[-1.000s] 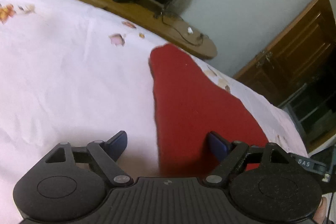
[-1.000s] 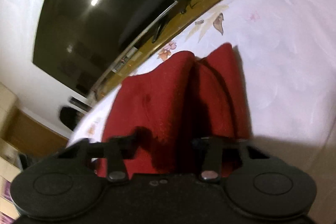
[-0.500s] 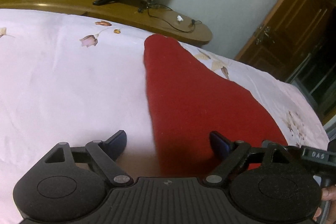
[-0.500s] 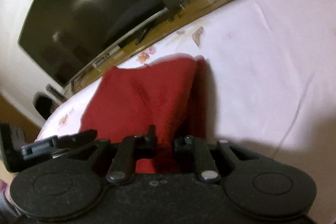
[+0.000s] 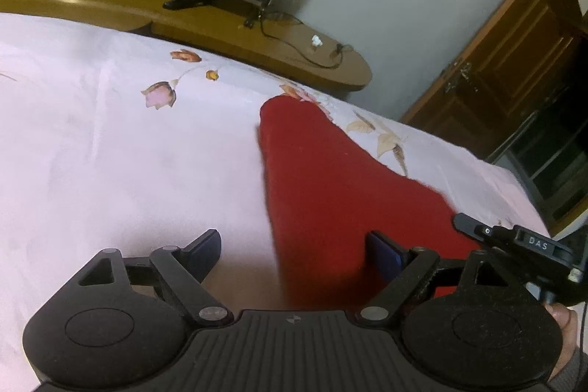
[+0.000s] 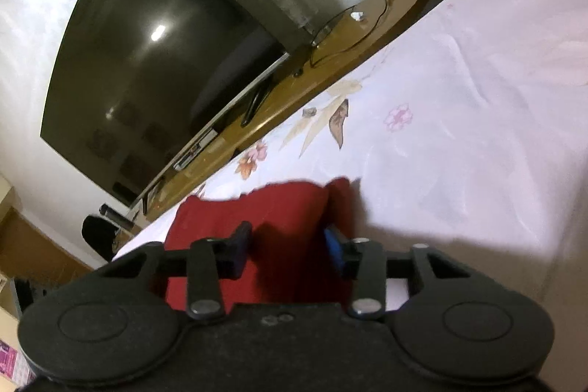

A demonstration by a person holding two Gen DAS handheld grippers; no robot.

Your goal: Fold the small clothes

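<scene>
A red cloth (image 5: 330, 186) lies flat on the white flowered bed sheet (image 5: 110, 153). My left gripper (image 5: 294, 248) is open just above the cloth's near left edge, its right blue fingertip over the red fabric. In the right wrist view the same red cloth (image 6: 279, 208) lies folded with a doubled right edge. My right gripper (image 6: 288, 245) is open over the cloth's near part, holding nothing. The right gripper's body shows at the right edge of the left wrist view (image 5: 522, 245).
A wooden TV shelf (image 5: 183, 10) with a set-top box, cables and a large dark TV (image 6: 147, 61) runs along the bed's far side. A wooden door (image 5: 507, 61) stands at the right. The sheet (image 6: 459, 135) stretches wide around the cloth.
My right gripper, shut on a fold of the red cloth half a second ago, has opened and let go. The cloth has settled flat. The left gripper stays open and shifted slightly.
</scene>
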